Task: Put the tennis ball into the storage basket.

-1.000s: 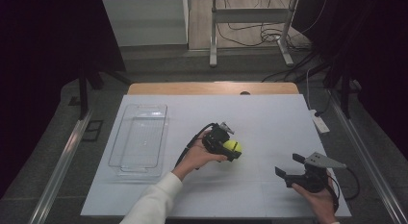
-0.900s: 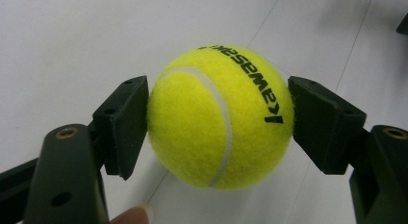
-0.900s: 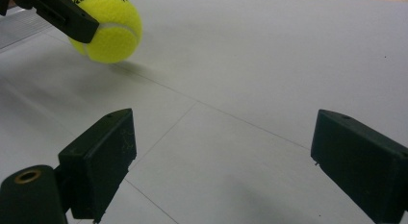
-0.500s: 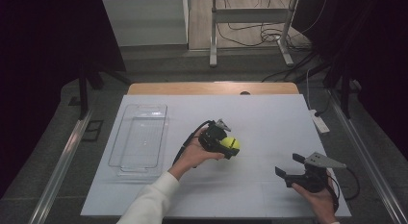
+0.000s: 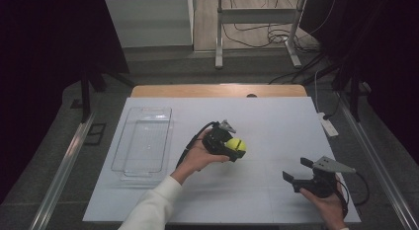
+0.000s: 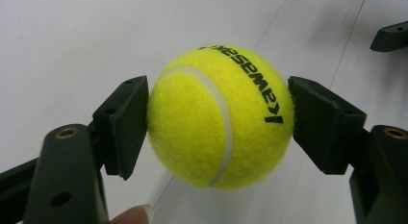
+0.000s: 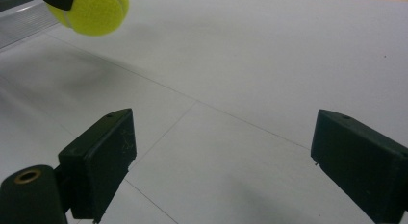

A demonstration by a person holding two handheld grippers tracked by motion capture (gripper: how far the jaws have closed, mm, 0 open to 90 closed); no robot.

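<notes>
Left gripper point(image 6: 219, 120): jaws closed on the tennis ball point(image 6: 220, 116), one black pad pressed against each side of it; near the middle of the table, held by the person's left hand point(image 5: 197, 158).
Right gripper point(image 7: 223, 156): jaws spread wide with nothing between them, only bare table below; it sits at the near right, well apart from the ball.
Tennis ball: yellow-green felt with a white seam, clamped at its widest part; whether it rests on the table or hangs just above it cannot be told.
Clear tray point(image 5: 129, 163): empty, on the left side of the table point(image 5: 276, 116), near the holding hand.
Risk, slip: the pads meet a round, fuzzy surface across a small area, so a jolt or a quick swing towards the tray could probably let the ball squirt out.
Risk, runaway: a dropped ball would likely bounce and roll off the table edge.
Risk, release: let go from too high over the tray, it may well hop back out.
Writing: black lettering on the ball, upside down in the left gripper view; too skewed to read with confidence.
Other labels: none readable.
</notes>
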